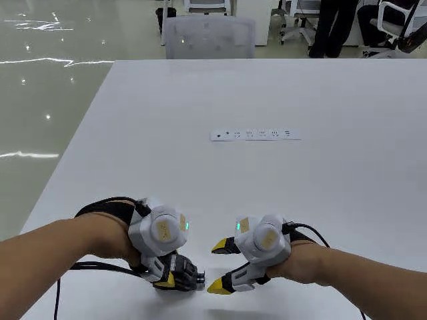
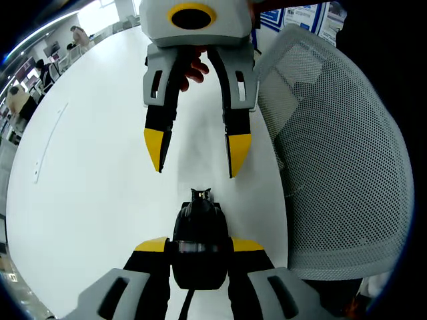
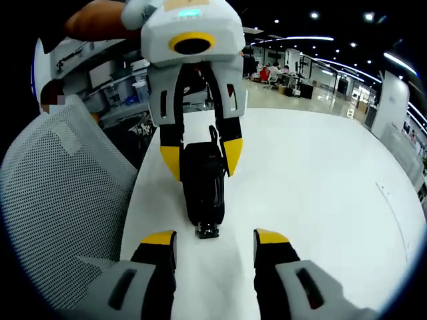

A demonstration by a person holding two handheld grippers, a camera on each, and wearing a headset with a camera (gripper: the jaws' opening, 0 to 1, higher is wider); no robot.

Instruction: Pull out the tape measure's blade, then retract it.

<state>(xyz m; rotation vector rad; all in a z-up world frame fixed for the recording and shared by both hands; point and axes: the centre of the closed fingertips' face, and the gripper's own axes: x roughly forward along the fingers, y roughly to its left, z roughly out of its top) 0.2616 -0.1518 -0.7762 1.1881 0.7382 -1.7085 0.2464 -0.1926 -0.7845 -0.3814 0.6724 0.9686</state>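
Left gripper (image 1: 175, 275) clamped on the chunky black tape measure (image 1: 189, 272), right gripper (image 1: 219, 267) wide open and facing it.
The head view mostly gives you the grippers' backs, low over the white table (image 1: 267, 187). The left gripper view shows its yellow-tipped jaws pinching the case from both sides. The right gripper view shows its own jaws spread with nothing between them, the blade tip (image 3: 207, 231) just short of them, plus a grey mesh chair (image 3: 60, 193) beside the table.

- right gripper (image 3: 213, 239): yellow-tipped jaws apart, nothing between them
- tape measure (image 3: 203, 190): black, its hook end just ahead of those jaws
- left gripper (image 3: 201, 159): facing, clamped on the tape measure's sides
- table (image 3: 320, 193): white
- mesh chair (image 3: 60, 200): beside the table edge
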